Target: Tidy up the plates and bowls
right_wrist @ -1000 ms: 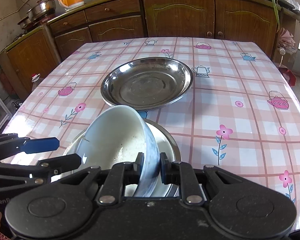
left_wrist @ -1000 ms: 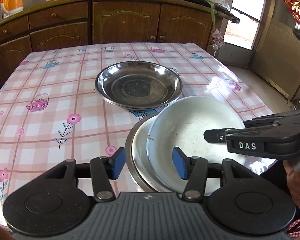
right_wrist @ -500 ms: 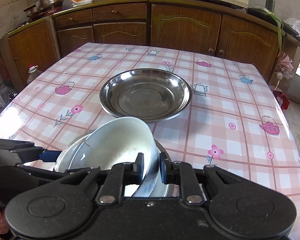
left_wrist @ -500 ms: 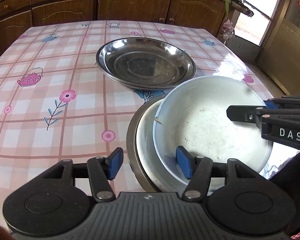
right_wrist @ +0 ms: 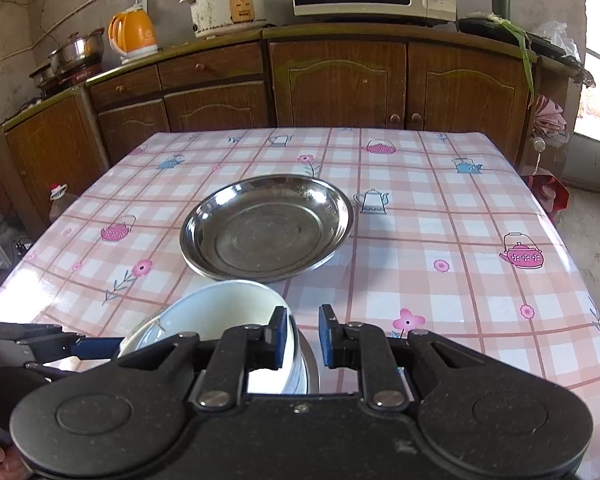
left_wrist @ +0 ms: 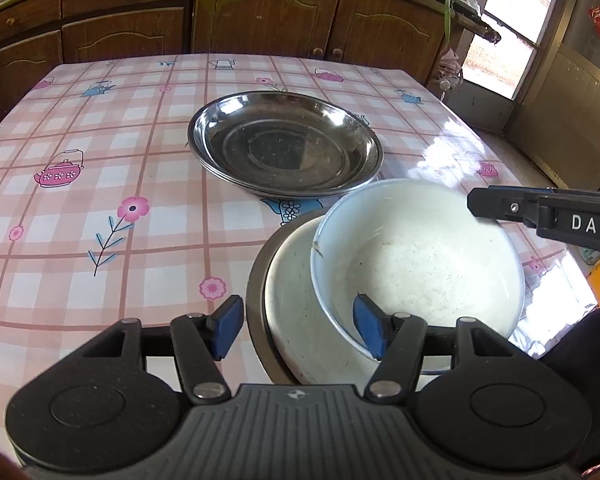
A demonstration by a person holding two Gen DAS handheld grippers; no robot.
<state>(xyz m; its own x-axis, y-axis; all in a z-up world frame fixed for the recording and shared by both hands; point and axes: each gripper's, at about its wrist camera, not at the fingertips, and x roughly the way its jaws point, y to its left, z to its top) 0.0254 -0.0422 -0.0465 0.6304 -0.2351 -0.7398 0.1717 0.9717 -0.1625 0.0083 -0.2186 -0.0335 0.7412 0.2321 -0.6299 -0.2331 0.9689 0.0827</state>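
**A:** The left gripper [left_wrist: 299, 330] has just been opening its jaws. They are now about half spread and grip nothing. The near rims of the white plate [left_wrist: 292, 312] and the steel plate [left_wrist: 256, 300] under it lie between the pads, untouched.

**B:** What is in the centre?

**A:** The steel dish [left_wrist: 284, 148] sits upright on the table [left_wrist: 100, 160], well behind the stack. It is empty apart from faint smears.

**B:** And on the right?

**A:** The right gripper [right_wrist: 303, 336] is as it was a second ago, clamped tight on the rim of the white bowl [left_wrist: 416, 264]. The bowl is tilted with its left edge resting in the white plate. It holds only specks.

**B:** What does that suggest?

**A:** The bowl is probably about to come off the stack, with the left gripper freed to take the plates.
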